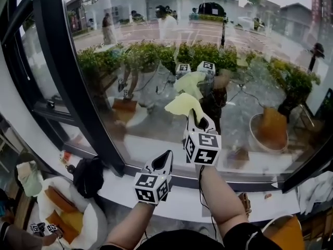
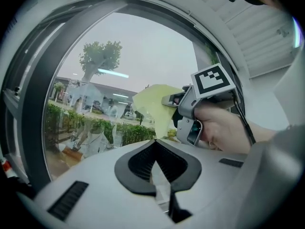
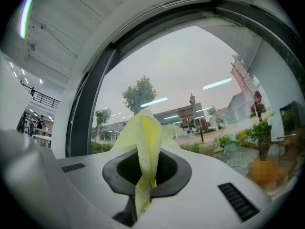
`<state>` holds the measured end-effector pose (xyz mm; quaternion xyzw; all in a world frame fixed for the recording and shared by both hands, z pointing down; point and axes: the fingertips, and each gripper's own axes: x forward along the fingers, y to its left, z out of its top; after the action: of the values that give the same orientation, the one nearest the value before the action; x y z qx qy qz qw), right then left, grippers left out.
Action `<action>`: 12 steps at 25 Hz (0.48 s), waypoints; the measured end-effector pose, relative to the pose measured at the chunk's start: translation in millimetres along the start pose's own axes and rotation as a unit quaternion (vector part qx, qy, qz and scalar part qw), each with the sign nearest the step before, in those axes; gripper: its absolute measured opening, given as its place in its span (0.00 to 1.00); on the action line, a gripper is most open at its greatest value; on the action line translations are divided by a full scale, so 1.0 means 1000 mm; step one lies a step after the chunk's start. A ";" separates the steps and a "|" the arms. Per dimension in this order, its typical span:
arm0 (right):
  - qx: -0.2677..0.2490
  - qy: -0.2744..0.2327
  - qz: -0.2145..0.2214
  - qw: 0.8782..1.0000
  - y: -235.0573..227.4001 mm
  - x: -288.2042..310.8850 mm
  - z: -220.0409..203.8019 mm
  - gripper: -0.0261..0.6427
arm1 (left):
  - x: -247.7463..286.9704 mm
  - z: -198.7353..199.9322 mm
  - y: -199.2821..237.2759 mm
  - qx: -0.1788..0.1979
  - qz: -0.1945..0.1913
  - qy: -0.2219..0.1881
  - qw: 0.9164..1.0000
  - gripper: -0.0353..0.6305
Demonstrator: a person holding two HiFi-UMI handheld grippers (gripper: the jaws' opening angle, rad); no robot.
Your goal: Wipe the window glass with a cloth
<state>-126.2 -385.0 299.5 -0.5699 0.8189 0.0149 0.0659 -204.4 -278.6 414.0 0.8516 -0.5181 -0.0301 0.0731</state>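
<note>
Right fingers: your right gripper (image 1: 194,114) pinches the pale yellow cloth (image 1: 183,104) by one bunched edge.
Left fingers: your left gripper (image 1: 167,156) has its tips together, nothing between.
Cloth: raised at the large window glass (image 1: 156,61); contact unclear.
Risk: the pinch is thin, so drag on the glass may pull the cloth free. Bare jaw tips could then scrape the pane.
Containers: white bag (image 1: 52,187) lower left, orange items inside.

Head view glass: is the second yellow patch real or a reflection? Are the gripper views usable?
Reflection. Head view: the window glass mirrors the cloth just above it, with ceiling-light streaks on top; frame lines bow. Right gripper view: even daylight, strong fisheye, cloth sharp in the right hand-held gripper. Left gripper view: same curvature, dark corners.
</note>
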 end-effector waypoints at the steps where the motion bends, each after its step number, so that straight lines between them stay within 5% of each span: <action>1: 0.000 -0.002 0.000 1.000 0.002 0.001 0.004 0.09 | 0.000 0.003 0.000 0.001 -0.002 -0.002 1.000 0.06; 12: -0.008 0.003 -0.004 1.000 0.003 0.030 0.024 0.09 | 0.007 0.024 0.004 0.008 -0.007 -0.019 1.000 0.06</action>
<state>-137.5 -409.2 272.1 -0.5735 0.8168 0.0197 0.0592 -208.1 -289.1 391.3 0.8552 -0.5135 -0.0426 0.0563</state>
